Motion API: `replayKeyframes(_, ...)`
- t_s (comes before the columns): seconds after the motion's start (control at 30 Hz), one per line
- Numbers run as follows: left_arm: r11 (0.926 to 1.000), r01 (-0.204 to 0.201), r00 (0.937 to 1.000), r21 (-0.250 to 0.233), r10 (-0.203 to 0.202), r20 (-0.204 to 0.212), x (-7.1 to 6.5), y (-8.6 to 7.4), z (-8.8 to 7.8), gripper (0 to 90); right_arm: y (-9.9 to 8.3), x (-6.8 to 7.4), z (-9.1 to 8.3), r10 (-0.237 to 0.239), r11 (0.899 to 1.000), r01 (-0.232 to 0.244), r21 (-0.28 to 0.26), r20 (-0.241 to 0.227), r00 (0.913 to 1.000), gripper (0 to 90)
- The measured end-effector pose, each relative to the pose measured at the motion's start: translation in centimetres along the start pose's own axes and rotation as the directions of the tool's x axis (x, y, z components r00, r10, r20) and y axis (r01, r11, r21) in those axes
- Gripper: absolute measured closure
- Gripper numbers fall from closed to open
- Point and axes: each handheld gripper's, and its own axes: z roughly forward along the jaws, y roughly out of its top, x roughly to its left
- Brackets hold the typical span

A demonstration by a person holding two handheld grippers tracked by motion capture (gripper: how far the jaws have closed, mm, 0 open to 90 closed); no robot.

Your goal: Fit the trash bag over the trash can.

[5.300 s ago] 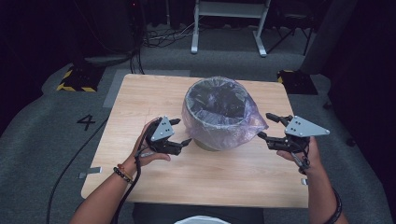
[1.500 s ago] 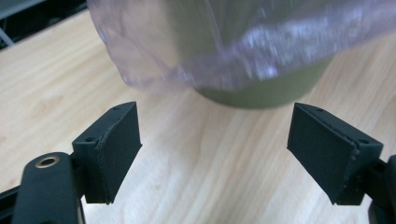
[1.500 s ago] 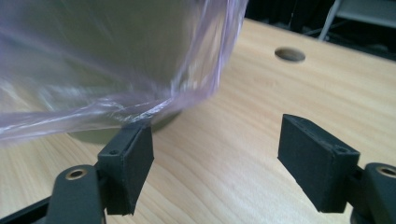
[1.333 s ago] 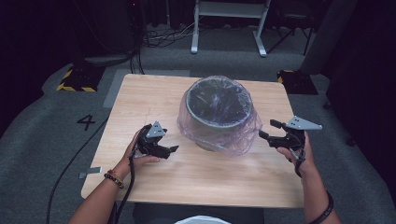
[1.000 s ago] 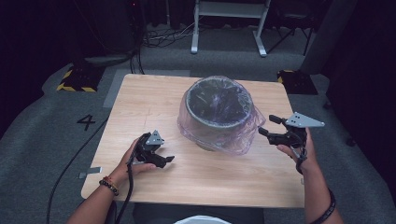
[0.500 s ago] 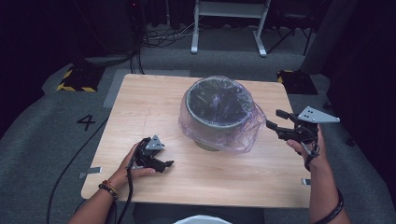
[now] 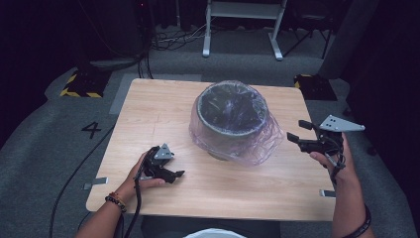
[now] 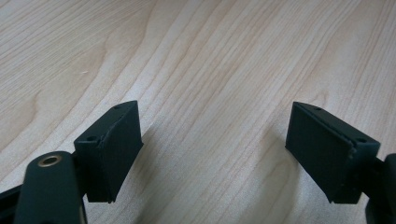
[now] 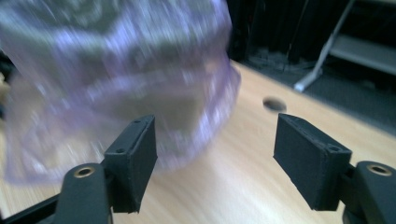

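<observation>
Clear plastic bag [image 7: 257, 144] drapes over the bin [image 7: 232, 114]. Beside the bin, right gripper [image 7: 297, 133] has just been opening, empty; left gripper [image 7: 173, 174] rests wide. Next, probably regrip the bag's edge.

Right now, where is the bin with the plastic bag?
In the high view the bin stands near the table's middle, slightly toward the far edge, between the left gripper and the right gripper.

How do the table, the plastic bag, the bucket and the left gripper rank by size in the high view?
1. table
2. plastic bag
3. bucket, a little smaller than the bag draped over it
4. left gripper
</observation>
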Motion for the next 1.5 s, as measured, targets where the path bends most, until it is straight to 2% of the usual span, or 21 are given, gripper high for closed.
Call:
replayKeyframes(0.17, 1.0000, 0.000, 1.0000, 0.000, 0.000, -0.002, 0.0, 0.0, 0.0, 18.0, 2.6, 1.5, 1.0, -0.063, 0.997, 0.062, -0.042, -0.031, 0.9975, 29.9)
replayKeyframes(0.3, 1.0000, 0.000, 1.0000, 0.000, 0.000, -0.002, 0.0, 0.0, 0.0, 18.0, 4.3, 2.4, 1.9, -0.090, 0.995, 0.087, -0.056, -0.058, 0.9943, 29.7)
replayKeyframes(0.57, 1.0000, 0.000, 1.0000, 0.001, 0.000, -0.001, 0.0, 0.0, 0.0, 17.6, 6.4, 2.7, 4.2, -0.099, 0.994, 0.095, -0.053, -0.086, 0.9913, 28.4)
replayKeyframes(0.7, 1.0000, 0.003, 1.0000, 0.002, -0.003, -0.002, 0.0, 0.0, 0.0, 16.9, 7.4, 2.9, 5.6, -0.121, 0.993, 0.119, -0.027, -0.096, 0.9880, 26.9)
replayKeyframes(0.9, 1.0000, 0.003, 1.0000, 0.003, -0.003, -0.002, 0.0, 0.0, 0.0, 16.8, 8.4, 3.3, 7.8, -0.120, 0.992, 0.123, 0.018, -0.122, 0.9852, 25.8)
replayKeyframes(1.1, 1.0000, 0.003, 1.0000, 0.003, -0.003, -0.002, 0.0, 0.0, 0.0, 16.6, 9.5, 4.2, 9.9, -0.143, 0.985, 0.154, 0.075, -0.134, 0.9805, 25.1)
replayKeyframes(1.23, 1.0000, 0.003, 1.0000, 0.003, -0.003, -0.001, 0.0, 0.0, 0.0, 16.6, 10.0, 4.4, 10.8, -0.145, 0.984, 0.158, 0.087, -0.144, 0.9789, 25.2)
replayKeyframes(1.5, 1.0000, 0.003, 1.0000, 0.003, -0.003, -0.002, 0.0, 0.0, 0.0, 16.6, 10.5, 4.8, 12.4, -0.167, 0.970, 0.193, 0.149, -0.166, 0.9718, 25.0)
